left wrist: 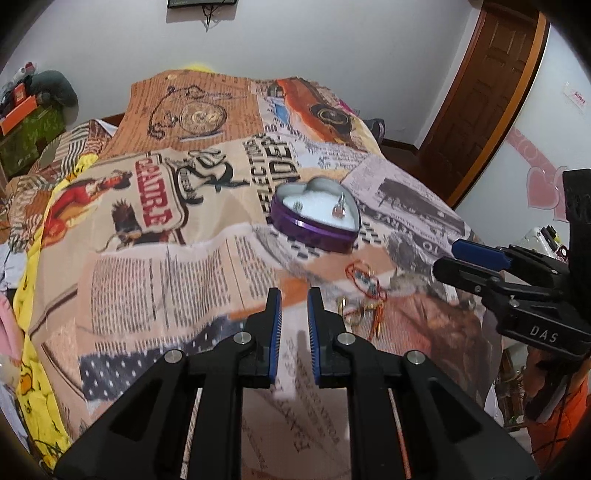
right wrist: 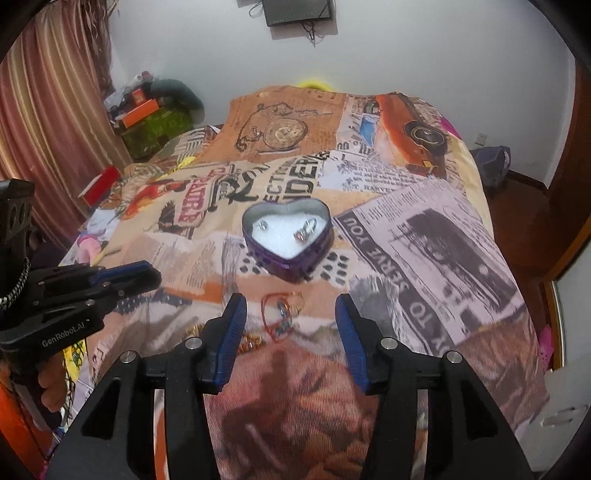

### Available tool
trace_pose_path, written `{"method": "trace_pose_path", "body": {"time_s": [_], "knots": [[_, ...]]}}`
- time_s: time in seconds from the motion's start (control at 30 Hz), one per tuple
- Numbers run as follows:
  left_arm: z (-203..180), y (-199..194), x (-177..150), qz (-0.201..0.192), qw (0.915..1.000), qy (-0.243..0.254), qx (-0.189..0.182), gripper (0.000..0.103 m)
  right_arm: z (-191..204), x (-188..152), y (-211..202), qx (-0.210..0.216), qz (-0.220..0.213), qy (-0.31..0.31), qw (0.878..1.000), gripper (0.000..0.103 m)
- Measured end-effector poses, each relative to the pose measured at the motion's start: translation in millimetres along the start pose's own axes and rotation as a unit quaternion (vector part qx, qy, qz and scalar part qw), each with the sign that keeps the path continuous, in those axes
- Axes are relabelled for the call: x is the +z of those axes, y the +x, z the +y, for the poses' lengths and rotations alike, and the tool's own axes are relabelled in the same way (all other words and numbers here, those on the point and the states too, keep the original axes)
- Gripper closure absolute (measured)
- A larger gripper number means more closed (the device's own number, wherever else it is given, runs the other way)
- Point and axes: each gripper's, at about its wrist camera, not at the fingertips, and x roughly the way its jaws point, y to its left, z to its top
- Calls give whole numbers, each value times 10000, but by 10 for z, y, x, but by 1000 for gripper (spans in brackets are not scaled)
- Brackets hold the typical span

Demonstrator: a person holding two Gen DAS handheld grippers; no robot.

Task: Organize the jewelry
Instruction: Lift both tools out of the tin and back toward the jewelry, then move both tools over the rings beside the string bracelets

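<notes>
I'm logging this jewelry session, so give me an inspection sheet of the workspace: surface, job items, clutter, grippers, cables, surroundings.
Surface: bedspread with a newspaper collage print, wrinkled.
Job's things: purple heart-shaped tin, open, white lining, small silvery pieces inside; red cord bracelet and gold-coloured pieces lie loose on the cloth, nearer the grippers than the tin.
Clutter: red box at the bed's left edge.
Grippers: left gripper narrowly open, empty; right gripper wide open, empty, above the bracelet.
Cables: wires hang from a wall-mounted dark device.
Surroundings: striped curtain, wooden door, piled boxes in the corner.
</notes>
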Motion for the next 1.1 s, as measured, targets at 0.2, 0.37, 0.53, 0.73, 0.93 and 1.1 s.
{"method": "trace_pose_path", "body": {"time_s": [0.2, 0.37, 0.53, 0.73, 0.93, 1.1], "knots": [[-19, 119, -144, 253, 9996, -37, -140, 90, -2, -168, -24, 82, 87, 9, 9999, 57], [-197, 226, -182, 386, 9985, 139, -366, 90, 0, -283, 14, -20, 173, -24, 9998, 57], [-379, 333, -140, 442, 9970, 291, -565, 76, -89, -359, 86, 26, 283, 96, 9995, 57], [-442, 501, -93, 603, 9958, 203, -652, 75, -187, -406, 145, -3, 373, 229, 9990, 57], [-302, 632, -44, 721, 9939, -272, -787, 75, -232, -441, 174, 48, 419, 307, 9986, 57], [-312, 654, -30, 693, 9946, -241, -738, 75, -248, -460, 189, 78, 445, 364, 9983, 57]]}}
